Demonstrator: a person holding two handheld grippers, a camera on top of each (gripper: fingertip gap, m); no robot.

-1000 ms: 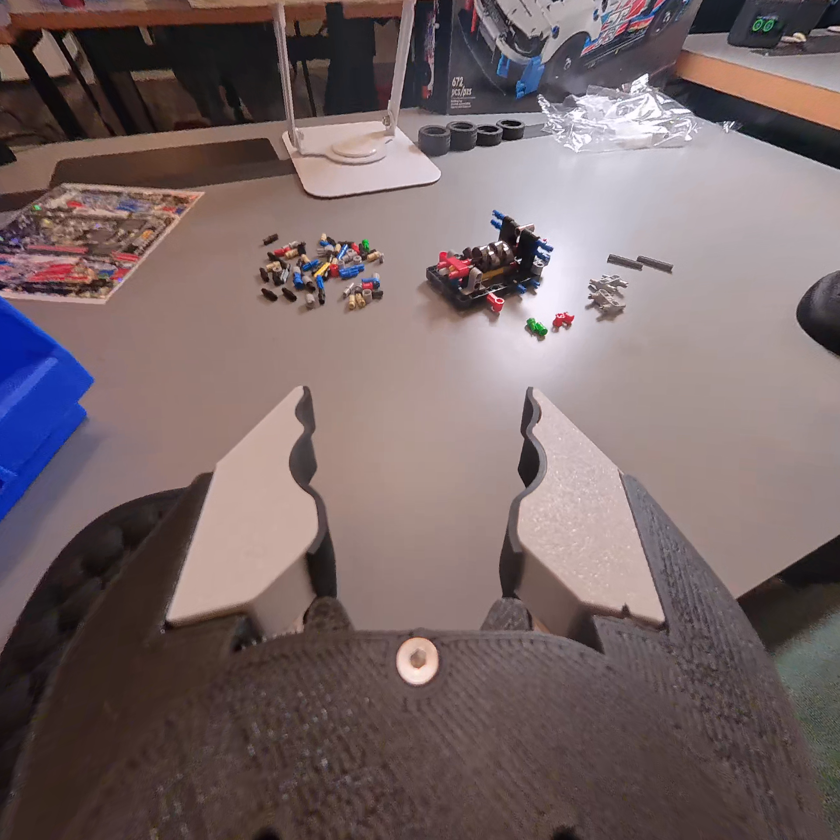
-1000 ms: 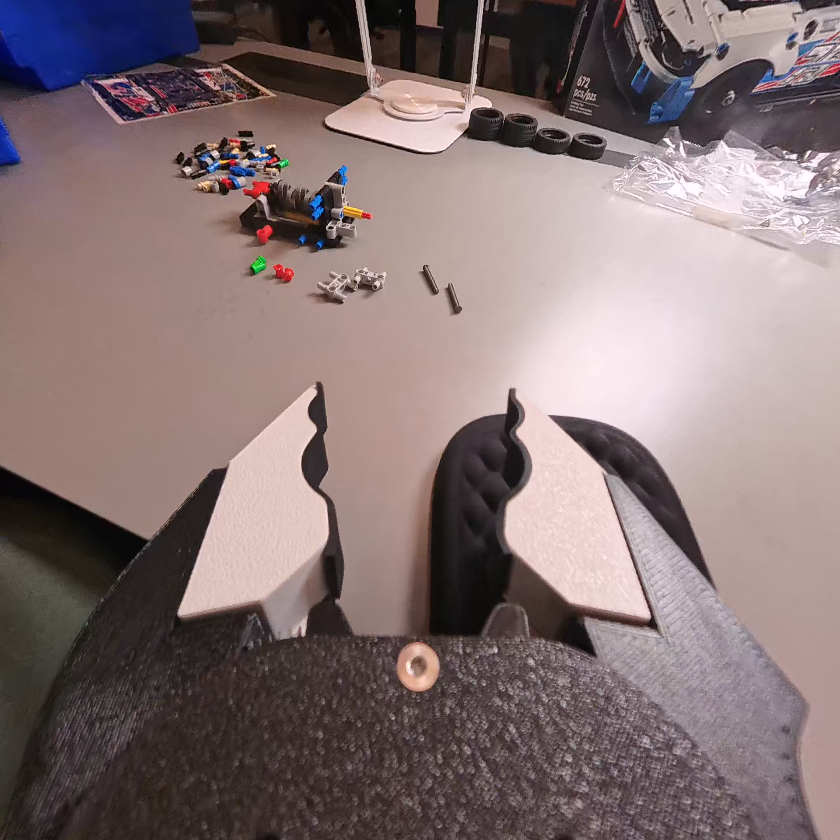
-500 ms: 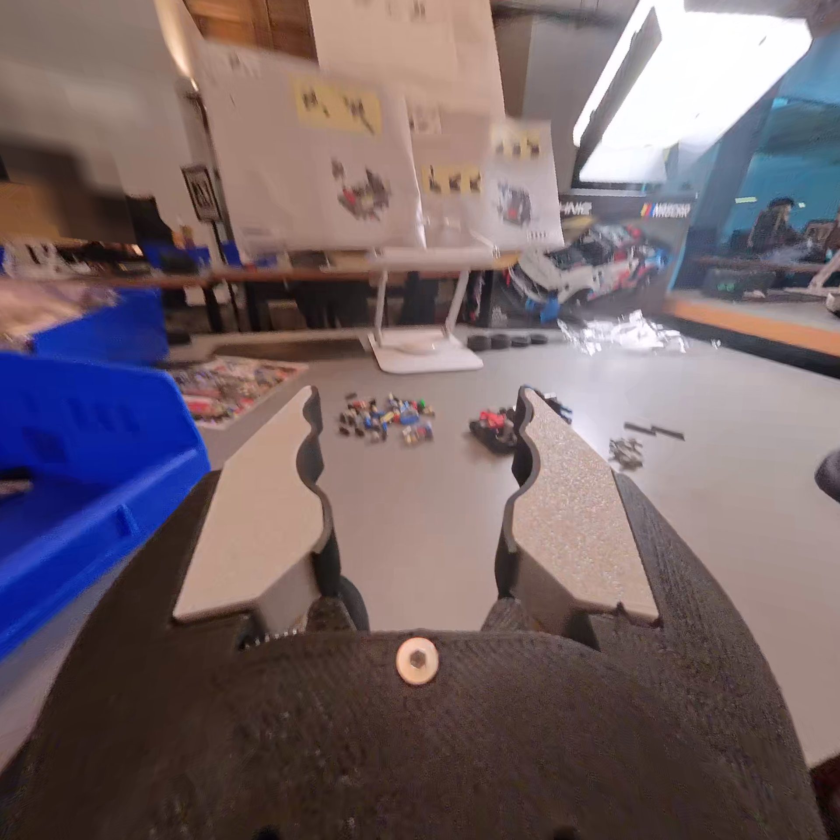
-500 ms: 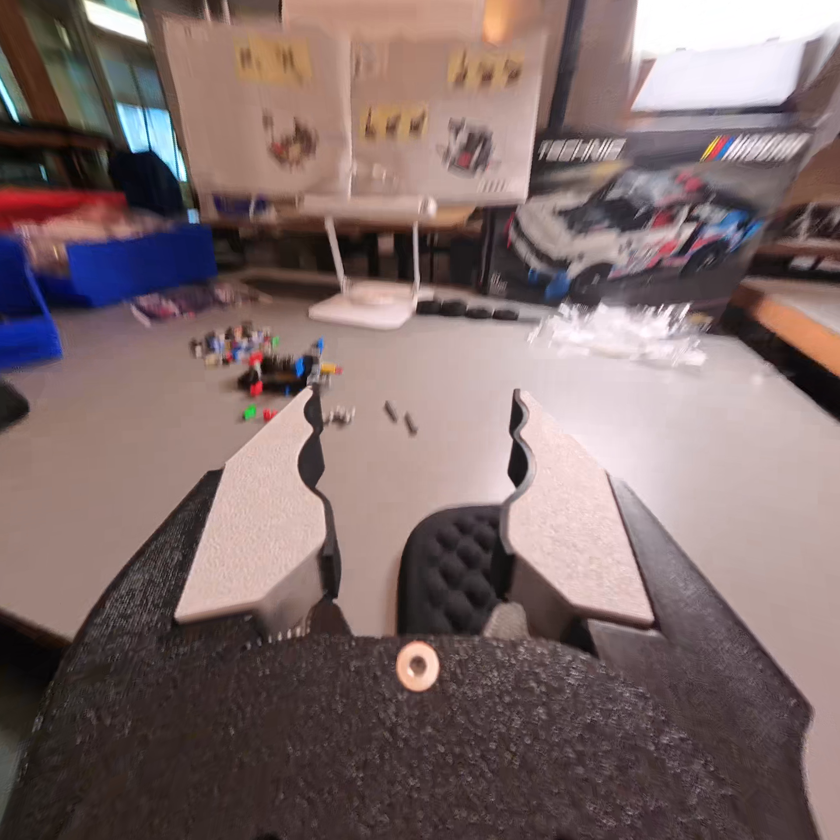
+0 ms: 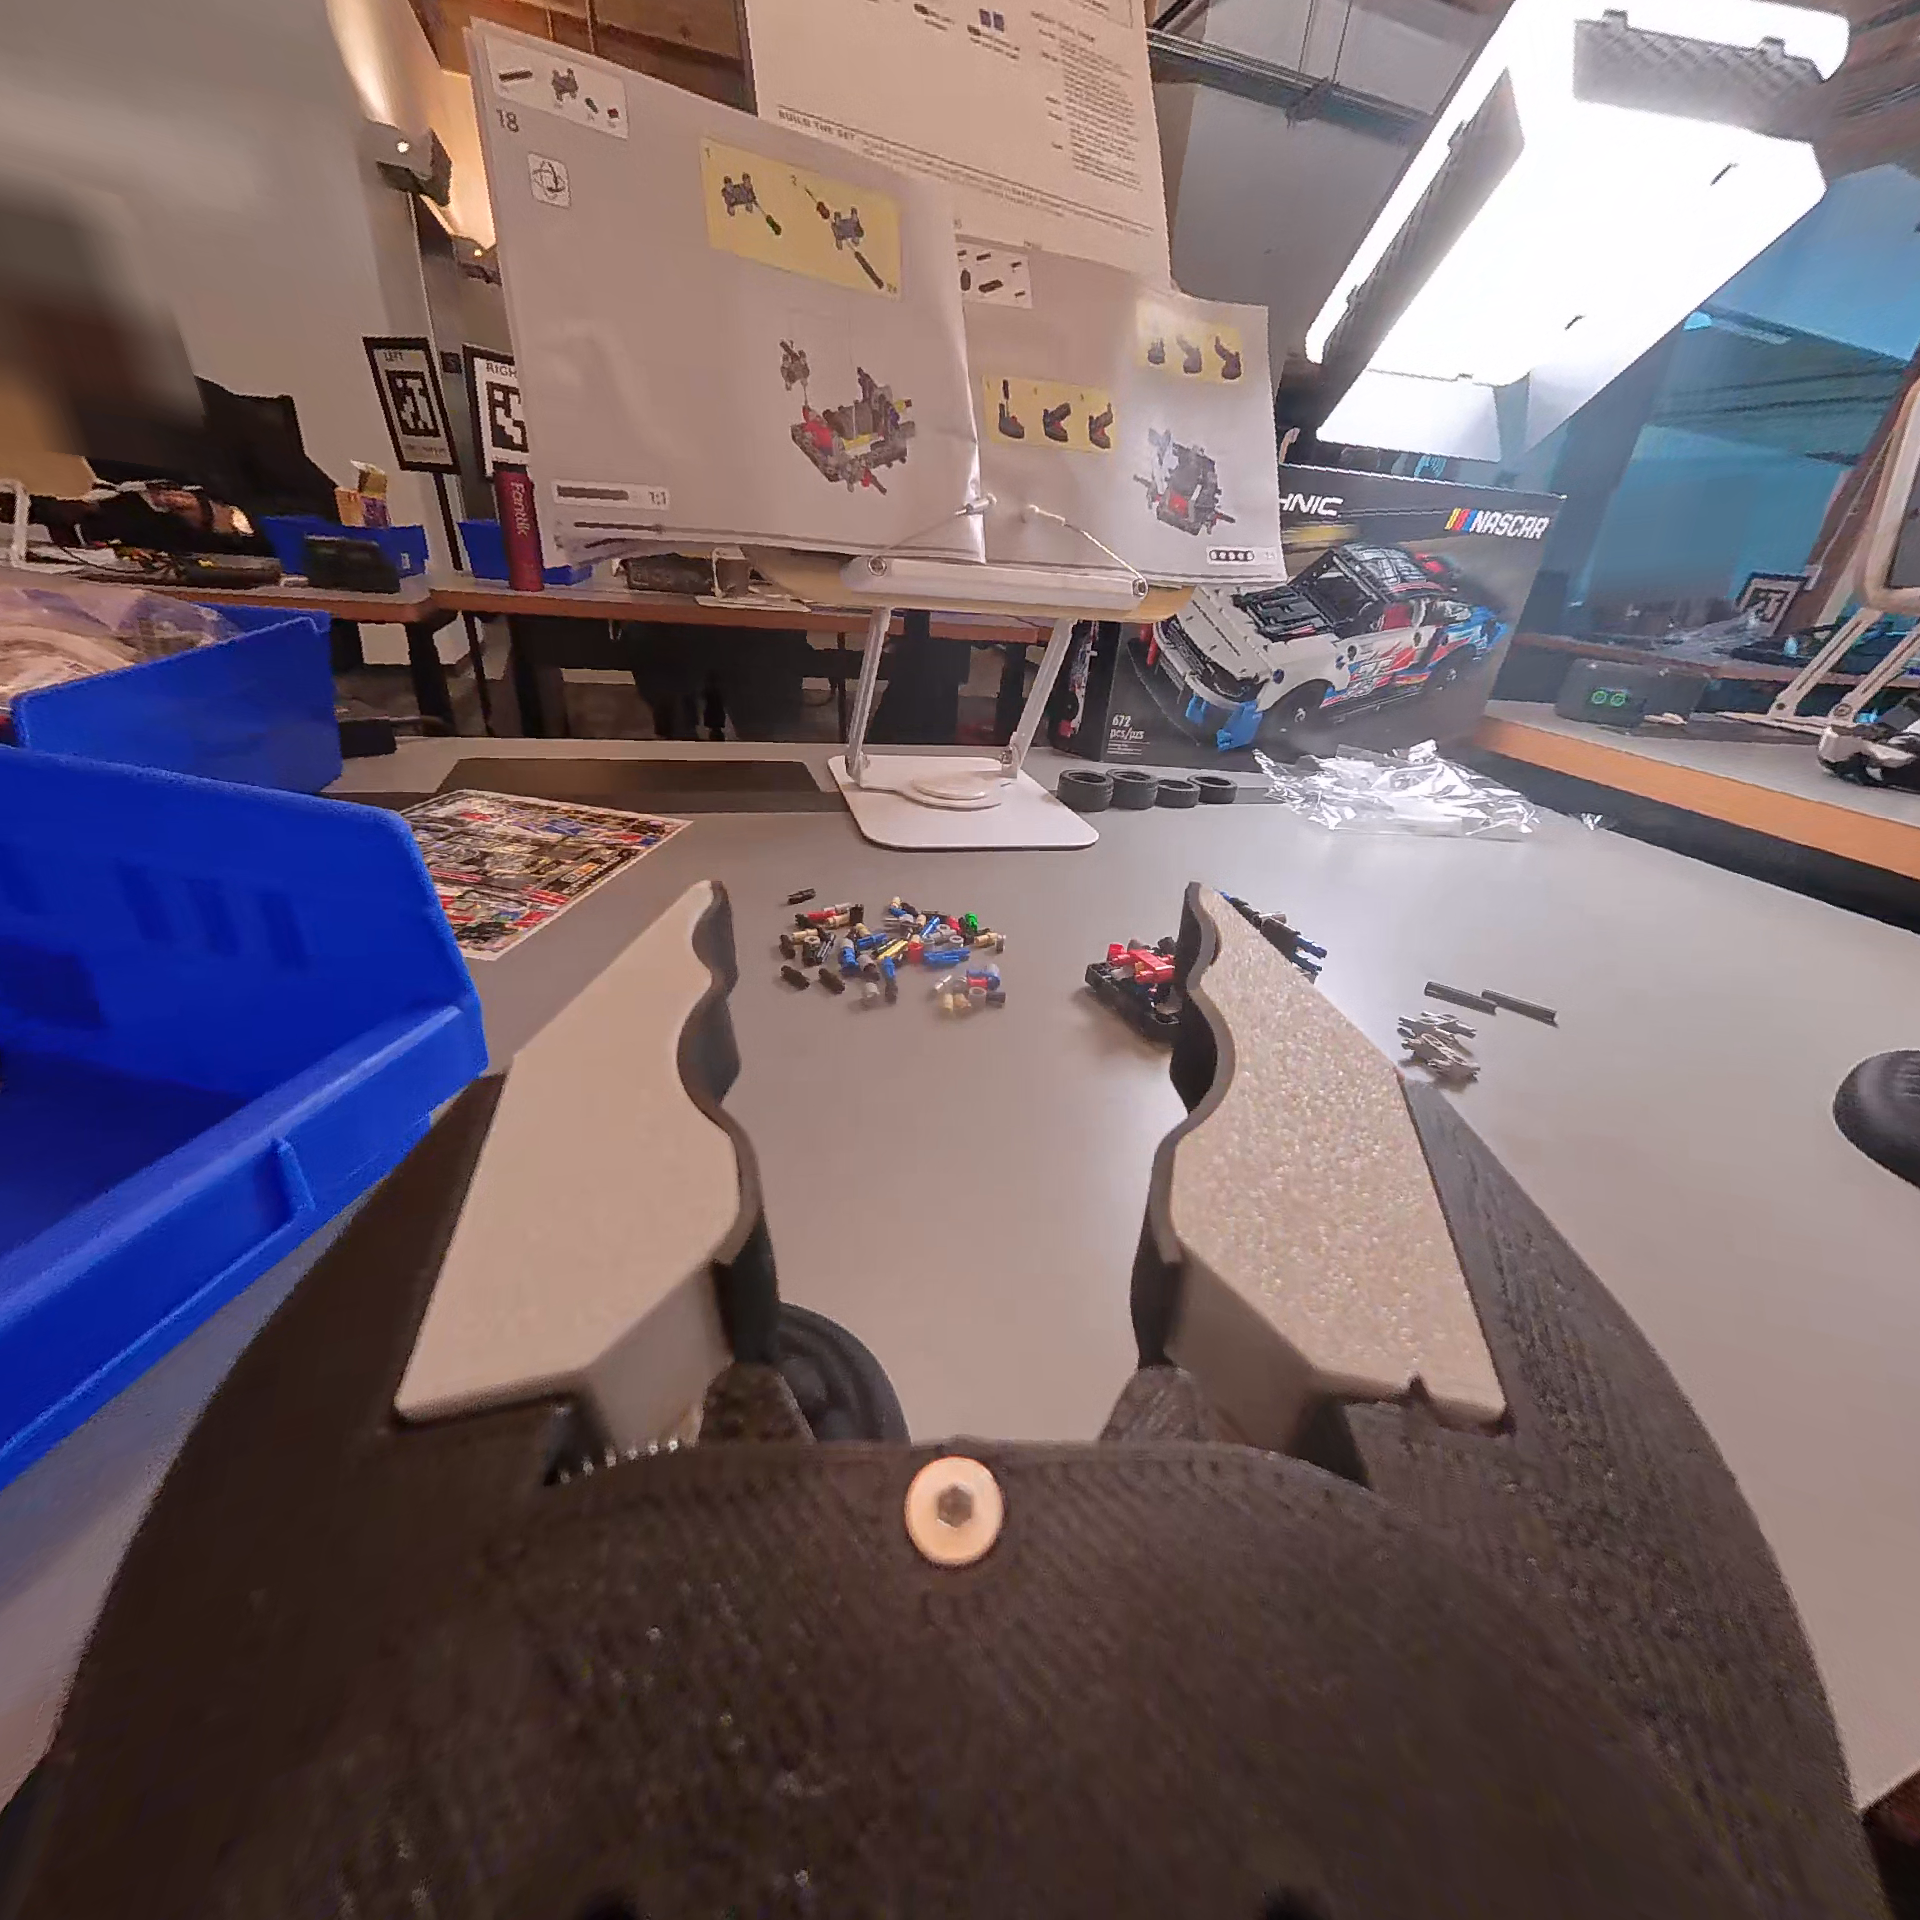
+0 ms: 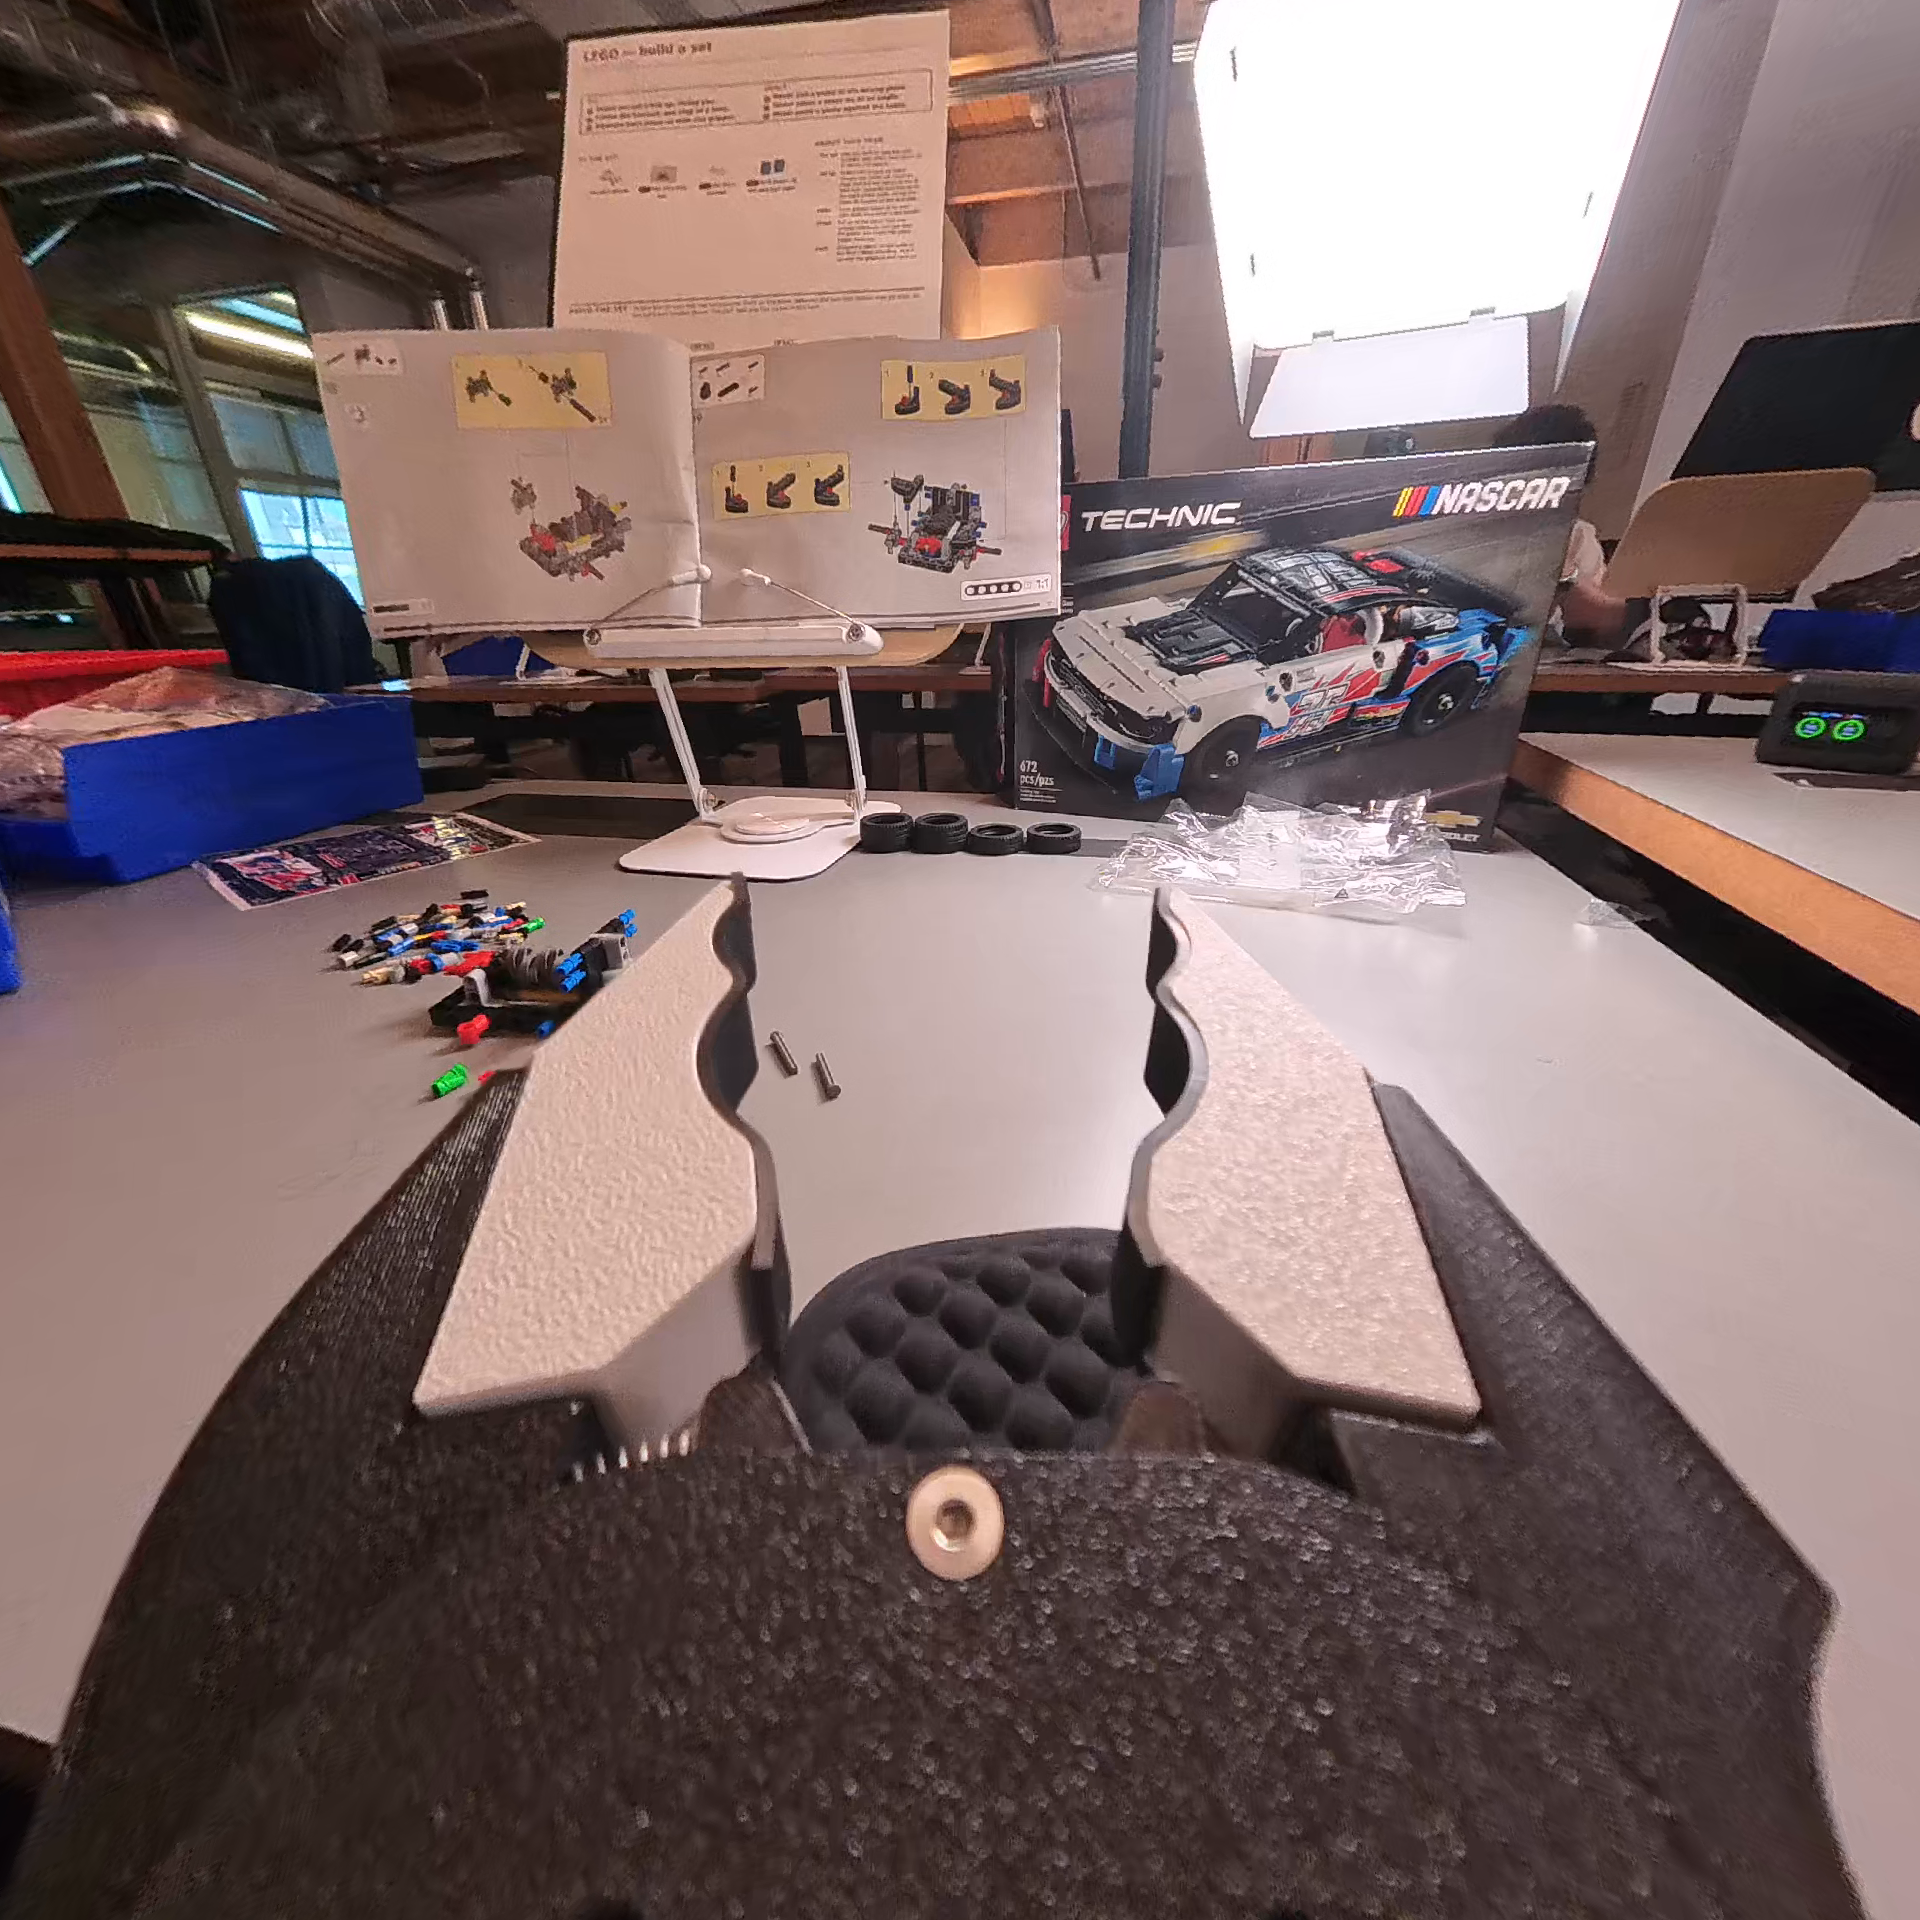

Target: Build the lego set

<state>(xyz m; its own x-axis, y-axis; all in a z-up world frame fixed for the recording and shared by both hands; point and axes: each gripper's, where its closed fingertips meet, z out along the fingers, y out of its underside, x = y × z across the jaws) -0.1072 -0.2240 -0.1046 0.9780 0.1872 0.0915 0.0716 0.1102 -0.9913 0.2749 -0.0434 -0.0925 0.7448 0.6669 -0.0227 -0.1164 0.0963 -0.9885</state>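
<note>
A partly built black lego assembly (image 5: 1132,977) with red and blue parts sits mid-table, half hidden by my left gripper's right finger; it also shows in the right wrist view (image 6: 530,987). A pile of small loose pieces (image 5: 894,951) lies to its left. Two dark axles (image 6: 802,1062), grey connectors (image 5: 1439,1039) and a green piece (image 6: 449,1081) lie nearby. My left gripper (image 5: 951,914) is open and empty, well short of the parts. My right gripper (image 6: 945,904) is open and empty, near the table's front edge.
An open instruction booklet (image 6: 686,478) stands on a white stand (image 6: 758,831) at the back. Black tyres (image 6: 966,834), a clear plastic bag (image 6: 1278,857) and the set's box (image 6: 1299,634) are behind. Blue bins (image 5: 187,1039) stand at the left beside a sticker sheet (image 5: 530,857). To the partly built black lego assembly (image 5: 1132,977): left tips about 20 cm, right tips about 35 cm.
Both grippers have tilted up from looking down at the table to looking level across it, so the booklet and box now show. Both stay open and empty.
</note>
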